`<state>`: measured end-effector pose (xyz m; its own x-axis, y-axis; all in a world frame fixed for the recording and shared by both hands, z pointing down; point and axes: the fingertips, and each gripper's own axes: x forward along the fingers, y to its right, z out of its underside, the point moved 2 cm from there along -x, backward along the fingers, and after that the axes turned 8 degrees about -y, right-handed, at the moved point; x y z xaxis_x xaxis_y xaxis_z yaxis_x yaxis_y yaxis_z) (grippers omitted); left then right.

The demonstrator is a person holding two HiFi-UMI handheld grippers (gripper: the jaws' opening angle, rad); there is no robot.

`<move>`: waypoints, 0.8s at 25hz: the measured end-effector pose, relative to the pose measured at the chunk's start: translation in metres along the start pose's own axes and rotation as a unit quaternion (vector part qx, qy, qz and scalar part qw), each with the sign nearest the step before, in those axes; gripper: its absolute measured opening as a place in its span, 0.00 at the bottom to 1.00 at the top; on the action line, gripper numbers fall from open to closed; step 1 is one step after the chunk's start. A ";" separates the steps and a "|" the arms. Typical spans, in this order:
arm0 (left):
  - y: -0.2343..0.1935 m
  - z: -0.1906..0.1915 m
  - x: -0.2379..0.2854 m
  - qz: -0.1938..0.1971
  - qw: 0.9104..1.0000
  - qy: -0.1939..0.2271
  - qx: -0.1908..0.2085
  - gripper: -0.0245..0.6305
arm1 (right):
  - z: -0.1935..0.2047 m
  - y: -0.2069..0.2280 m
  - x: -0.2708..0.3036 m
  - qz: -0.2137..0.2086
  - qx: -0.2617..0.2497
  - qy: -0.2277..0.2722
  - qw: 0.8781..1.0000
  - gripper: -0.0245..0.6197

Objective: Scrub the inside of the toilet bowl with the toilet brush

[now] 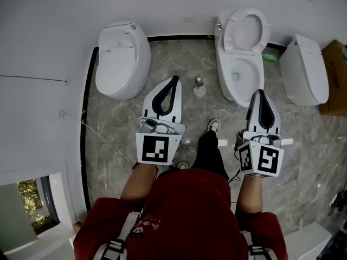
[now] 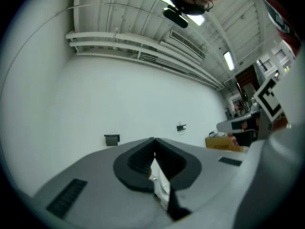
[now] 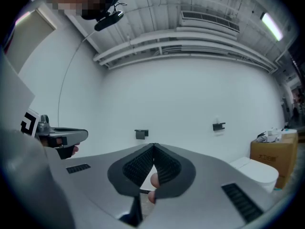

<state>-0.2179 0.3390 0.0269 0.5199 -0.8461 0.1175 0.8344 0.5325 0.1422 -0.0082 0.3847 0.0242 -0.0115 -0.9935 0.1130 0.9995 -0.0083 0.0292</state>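
Observation:
The open toilet stands at the far wall with its lid up and a white bowl. The toilet brush stands in its holder on the floor just left of that toilet. My left gripper is held level, shut and empty, with its tip a little left of the brush. My right gripper is also shut and empty, and its tip is near the bowl's front right edge. In the left gripper view the jaws meet at the tips. The right gripper view shows its jaws meeting too.
A closed white toilet stands at the left and another at the right, with a cardboard box beyond it. A green item lies behind the open toilet. The person's legs and shoe are on the grey stone floor.

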 end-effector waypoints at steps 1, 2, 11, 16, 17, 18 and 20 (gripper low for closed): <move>-0.002 0.004 0.023 -0.005 1.000 -0.005 0.000 0.04 | 0.004 0.010 0.022 -0.006 0.005 -0.006 1.000 0.04; -0.005 0.008 0.046 -0.012 1.000 -0.012 0.000 0.04 | 0.008 0.020 0.045 -0.011 0.009 -0.013 1.000 0.04; -0.041 0.078 0.210 -0.064 0.993 -0.099 -0.025 0.04 | 0.074 0.065 0.234 -0.082 0.013 -0.120 0.989 0.04; -0.063 0.168 0.261 -0.064 0.977 -0.193 -0.062 0.04 | 0.172 0.036 0.295 -0.118 0.023 -0.230 0.966 0.04; -0.069 0.190 0.272 -0.064 0.976 -0.198 -0.068 0.04 | 0.197 0.028 0.305 -0.124 0.028 -0.255 0.959 0.04; -0.075 0.213 0.282 -0.063 0.975 -0.203 -0.071 0.04 | 0.224 0.021 0.315 -0.129 0.031 -0.278 0.951 0.04; -0.084 0.262 0.301 -0.053 0.971 -0.221 -0.078 0.04 | 0.278 0.005 0.338 -0.134 0.028 -0.320 0.937 0.04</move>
<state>-0.1792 0.0460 0.3074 0.3290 -0.7843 0.5260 0.9145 0.4034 0.0295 -0.0145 0.0803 0.3388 -0.2940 -0.6846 0.6670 0.9556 -0.2242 0.1911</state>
